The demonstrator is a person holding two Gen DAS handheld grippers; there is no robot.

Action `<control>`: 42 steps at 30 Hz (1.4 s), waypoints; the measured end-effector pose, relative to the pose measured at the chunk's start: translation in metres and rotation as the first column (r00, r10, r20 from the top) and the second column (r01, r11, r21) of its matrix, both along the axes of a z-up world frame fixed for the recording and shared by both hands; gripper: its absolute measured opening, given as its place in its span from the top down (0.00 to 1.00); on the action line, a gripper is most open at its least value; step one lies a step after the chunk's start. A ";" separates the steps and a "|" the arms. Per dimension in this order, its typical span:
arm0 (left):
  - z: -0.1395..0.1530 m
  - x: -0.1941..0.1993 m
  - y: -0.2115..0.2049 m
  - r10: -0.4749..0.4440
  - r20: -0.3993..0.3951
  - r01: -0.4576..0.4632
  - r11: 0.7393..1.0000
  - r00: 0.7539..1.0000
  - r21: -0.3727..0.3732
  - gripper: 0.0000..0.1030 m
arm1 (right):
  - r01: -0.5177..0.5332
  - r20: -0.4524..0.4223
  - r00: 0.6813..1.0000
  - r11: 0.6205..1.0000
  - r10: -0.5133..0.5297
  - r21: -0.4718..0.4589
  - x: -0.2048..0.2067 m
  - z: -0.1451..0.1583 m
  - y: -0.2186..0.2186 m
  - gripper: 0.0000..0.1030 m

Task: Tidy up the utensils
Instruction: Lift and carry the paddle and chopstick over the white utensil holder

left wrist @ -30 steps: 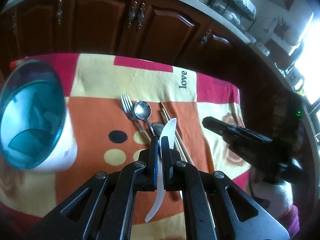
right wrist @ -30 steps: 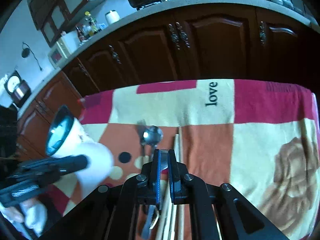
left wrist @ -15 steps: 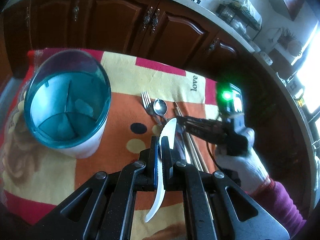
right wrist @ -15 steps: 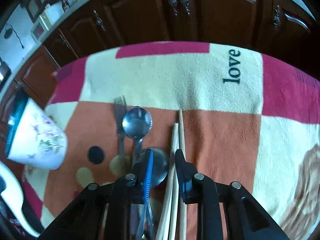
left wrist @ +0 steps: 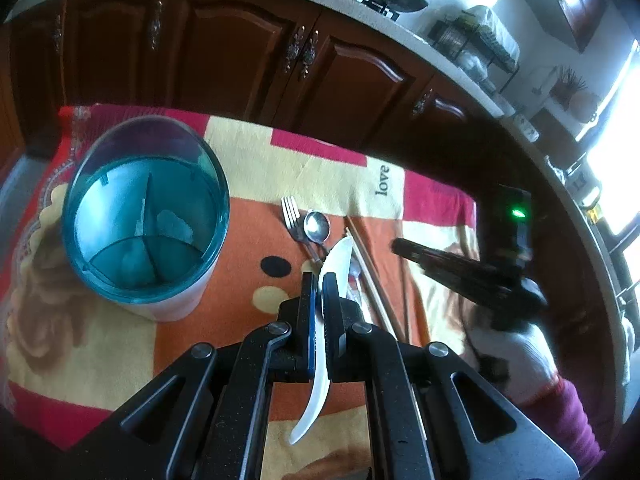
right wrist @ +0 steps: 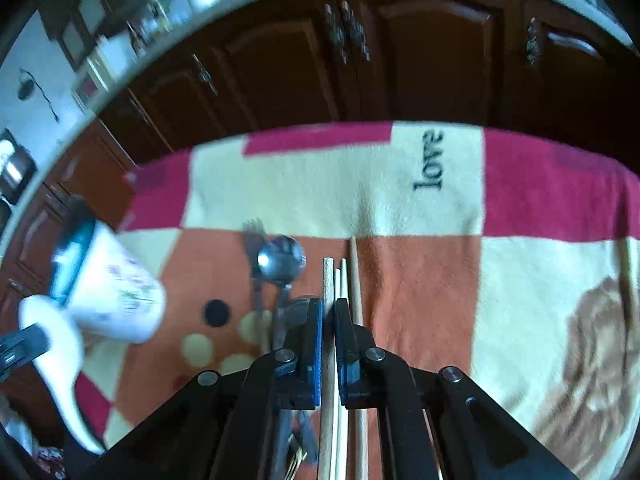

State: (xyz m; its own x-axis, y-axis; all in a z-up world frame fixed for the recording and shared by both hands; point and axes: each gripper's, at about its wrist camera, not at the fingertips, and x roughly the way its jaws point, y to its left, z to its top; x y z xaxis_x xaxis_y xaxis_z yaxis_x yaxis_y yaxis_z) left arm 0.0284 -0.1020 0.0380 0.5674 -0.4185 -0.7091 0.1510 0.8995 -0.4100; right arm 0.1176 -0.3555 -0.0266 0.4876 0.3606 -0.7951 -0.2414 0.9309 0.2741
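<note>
My left gripper [left wrist: 319, 280] is shut on a white curved spoon [left wrist: 338, 258], held above the cloth to the right of the teal-rimmed divided utensil holder [left wrist: 180, 304]. In the right wrist view that white spoon [right wrist: 56, 340] hangs beside the holder [right wrist: 116, 292]. My right gripper [right wrist: 329, 304] has its jaws closing tight on pale chopsticks [right wrist: 328, 276], which run between the pads. Another chopstick [right wrist: 354, 272] lies just to the right. A fork [right wrist: 254, 240] and a metal spoon [right wrist: 280, 260] lie to the left on the cloth. From the left wrist camera the right gripper [left wrist: 398, 246] hovers by the chopsticks [left wrist: 370, 276].
A patterned red, orange and cream blanket [right wrist: 420, 288] covers the table. Dark wooden cabinets [left wrist: 240, 60] stand beyond its far edge. A gloved hand with a purple sleeve [left wrist: 520, 344] holds the right gripper. One more stick [right wrist: 626, 280] lies at the far right.
The right gripper opened over the chopsticks and has shut on them. The left gripper, still holding the white spoon, moved so the holder now sits fully in its view.
</note>
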 end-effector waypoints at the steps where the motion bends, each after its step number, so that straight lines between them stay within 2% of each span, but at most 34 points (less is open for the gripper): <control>1: 0.003 -0.002 0.001 0.001 0.006 -0.001 1.000 1.000 -0.008 0.98 | 0.001 0.015 1.000 1.000 -0.001 0.008 -0.007 0.007 -0.001 0.95; 5: 0.017 -0.005 0.010 0.018 0.031 -0.017 0.999 0.999 -0.036 0.98 | 0.016 0.108 0.994 0.998 -0.024 0.068 -0.040 0.049 -0.014 0.95; 13: 0.051 -0.006 0.045 0.071 0.104 -0.060 0.993 0.992 -0.106 0.98 | -0.023 0.285 0.958 0.992 -0.013 0.124 -0.077 0.127 0.008 0.95; 20: 0.079 0.013 0.095 0.174 0.203 -0.153 0.982 0.964 -0.113 0.98 | -0.122 0.406 0.913 0.979 0.045 0.166 -0.080 0.198 0.045 0.95; 26: 0.069 0.039 0.118 0.222 0.249 -0.212 0.975 0.943 -0.069 0.98 | -0.205 0.478 0.873 0.963 0.098 0.175 -0.065 0.238 0.100 0.95; 31: 0.051 0.058 0.134 0.257 0.261 -0.249 0.966 0.931 -0.063 0.98 | -0.239 0.488 0.861 0.962 0.145 0.135 -0.044 0.234 0.149 0.95; 35: 0.035 0.069 0.138 0.253 0.281 -0.251 0.967 0.926 -0.043 0.98 | -0.248 0.479 0.860 0.964 0.175 0.092 -0.025 0.216 0.182 0.95; 42: 0.008 0.068 0.142 0.250 0.245 -0.250 0.968 0.937 -0.033 0.98 | -0.270 0.369 0.903 0.959 0.221 0.086 0.002 0.156 0.205 0.95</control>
State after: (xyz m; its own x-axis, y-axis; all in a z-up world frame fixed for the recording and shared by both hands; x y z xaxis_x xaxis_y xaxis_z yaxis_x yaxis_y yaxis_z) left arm 0.0961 0.0402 0.0463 0.8102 -0.2413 -0.5342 0.0171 0.9207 -0.3899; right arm 0.1193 -0.1504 0.1296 0.6089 0.5943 -0.5253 -0.5610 0.7909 0.2445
